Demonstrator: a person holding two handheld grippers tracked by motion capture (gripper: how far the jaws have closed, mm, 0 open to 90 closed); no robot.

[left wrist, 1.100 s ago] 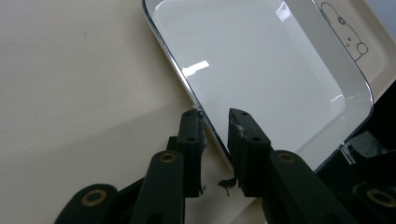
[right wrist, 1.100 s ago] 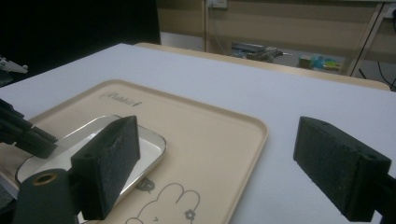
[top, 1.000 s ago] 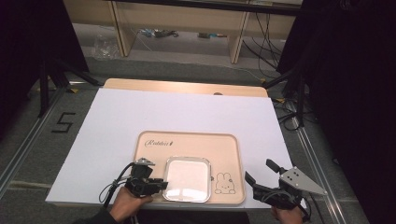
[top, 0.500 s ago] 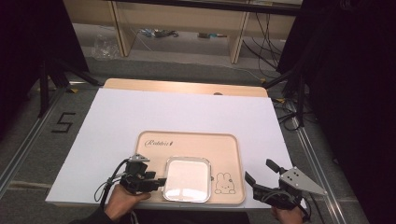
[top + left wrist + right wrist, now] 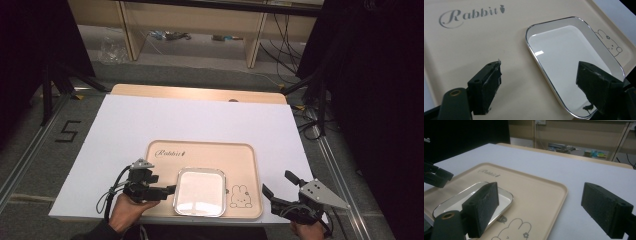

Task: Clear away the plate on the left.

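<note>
A beige tray point(image 5: 200, 152) printed with "Rabbit" and a bunny drawing lies near the table's front edge. On it rests a shiny rectangular dish point(image 5: 199, 191) with rounded corners and nothing inside. My left gripper point(image 5: 162, 185) is at the dish's left side. In the left gripper view it point(image 5: 541, 82) is open, one jaw over the tray point(image 5: 474, 50), the other over the dish point(image 5: 564, 50), with the rim between them. My right gripper point(image 5: 279, 185) is open off the tray's right front corner; its own view point(image 5: 544, 207) looks across the tray point(image 5: 541, 195) toward the dish point(image 5: 504, 197).
A white board point(image 5: 150, 125) covers the wooden table, bare behind the tray. A floor mark "5" point(image 5: 67, 131) lies to the left. Shelves and cables point(image 5: 170, 36) stand beyond the far edge. Dark stands flank both sides.
My left gripper has shifted slightly away from the person along the dish's left edge. The right gripper, tray and dish have stayed put.
</note>
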